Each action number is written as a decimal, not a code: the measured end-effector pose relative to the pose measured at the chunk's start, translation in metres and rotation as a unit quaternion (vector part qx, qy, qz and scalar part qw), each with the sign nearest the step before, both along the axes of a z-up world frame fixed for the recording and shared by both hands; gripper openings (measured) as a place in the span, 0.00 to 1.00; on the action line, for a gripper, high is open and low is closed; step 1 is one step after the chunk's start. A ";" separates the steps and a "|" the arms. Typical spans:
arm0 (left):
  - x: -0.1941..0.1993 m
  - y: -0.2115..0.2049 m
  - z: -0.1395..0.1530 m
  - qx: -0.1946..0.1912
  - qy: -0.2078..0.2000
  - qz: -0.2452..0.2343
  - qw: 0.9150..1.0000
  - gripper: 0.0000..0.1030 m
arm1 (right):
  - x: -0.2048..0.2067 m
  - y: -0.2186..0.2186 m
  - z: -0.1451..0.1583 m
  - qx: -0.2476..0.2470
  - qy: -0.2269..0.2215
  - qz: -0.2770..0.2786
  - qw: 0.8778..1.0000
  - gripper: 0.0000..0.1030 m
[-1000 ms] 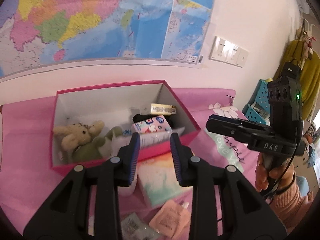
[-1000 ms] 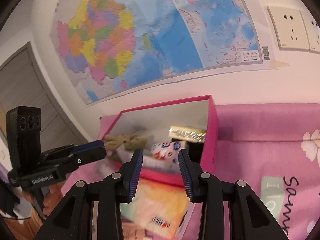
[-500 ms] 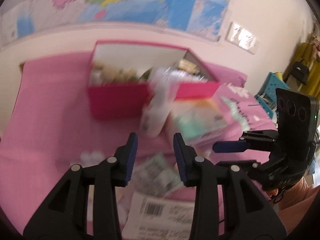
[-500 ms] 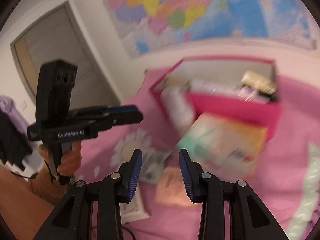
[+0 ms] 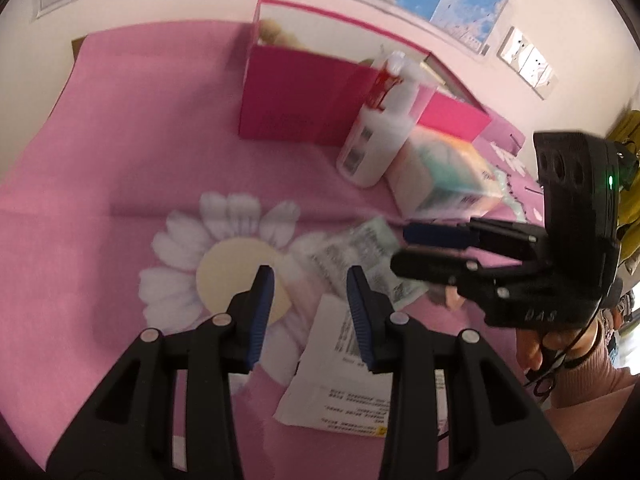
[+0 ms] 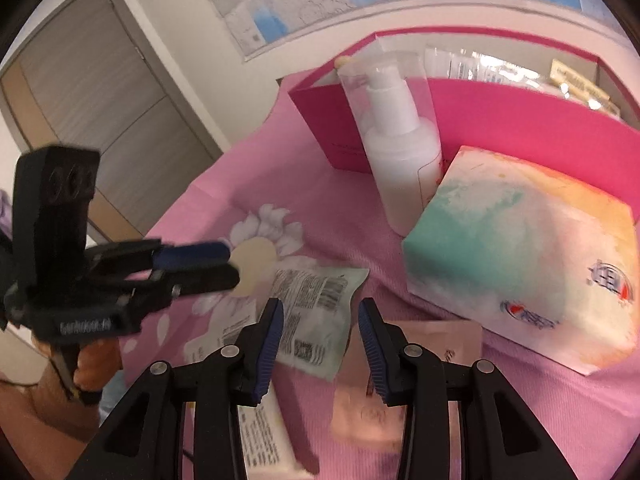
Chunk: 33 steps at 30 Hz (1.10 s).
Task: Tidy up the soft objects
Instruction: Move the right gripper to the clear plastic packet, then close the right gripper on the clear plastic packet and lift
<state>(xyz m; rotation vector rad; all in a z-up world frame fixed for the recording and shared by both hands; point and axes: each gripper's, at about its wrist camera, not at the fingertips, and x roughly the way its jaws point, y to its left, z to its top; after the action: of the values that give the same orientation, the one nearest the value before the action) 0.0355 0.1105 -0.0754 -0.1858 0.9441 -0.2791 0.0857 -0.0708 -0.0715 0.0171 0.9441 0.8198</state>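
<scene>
Jaws of right gripper (image 6: 320, 320) wide, empty; green sachet (image 6: 316, 316) lies directly ahead, long axis seemingly near-to-far. Left gripper (image 5: 308, 296) wide, empty, farther left.

Plush toy (image 5: 276, 32) mostly hidden behind the pink box (image 5: 304, 108) wall, white printed pouch (image 6: 268, 432) cut off behind the right gripper's fingers (image 6: 268, 344), peach sachet (image 6: 372, 416) blurred, box contents' labels (image 6: 576, 84) too blurred to read
</scene>
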 end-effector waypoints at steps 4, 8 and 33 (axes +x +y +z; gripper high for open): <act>-0.002 0.001 -0.009 -0.002 0.016 -0.003 1.000 0.38 | 0.007 0.009 -0.009 -0.009 0.011 -0.005 1.000 0.46; -0.003 0.001 -0.017 -0.013 0.030 -0.015 0.999 0.44 | 0.000 0.014 -0.013 -0.013 0.012 0.007 1.000 0.47; 0.006 -0.012 -0.016 -0.039 0.031 -0.050 0.997 0.57 | -0.022 -0.012 0.013 0.035 -0.031 0.008 0.999 0.06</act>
<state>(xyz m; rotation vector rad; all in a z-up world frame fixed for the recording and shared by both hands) 0.0411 0.0984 -0.0919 -0.2202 1.0067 -0.4051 0.0638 -0.0827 -0.0588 0.0448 0.8577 0.8639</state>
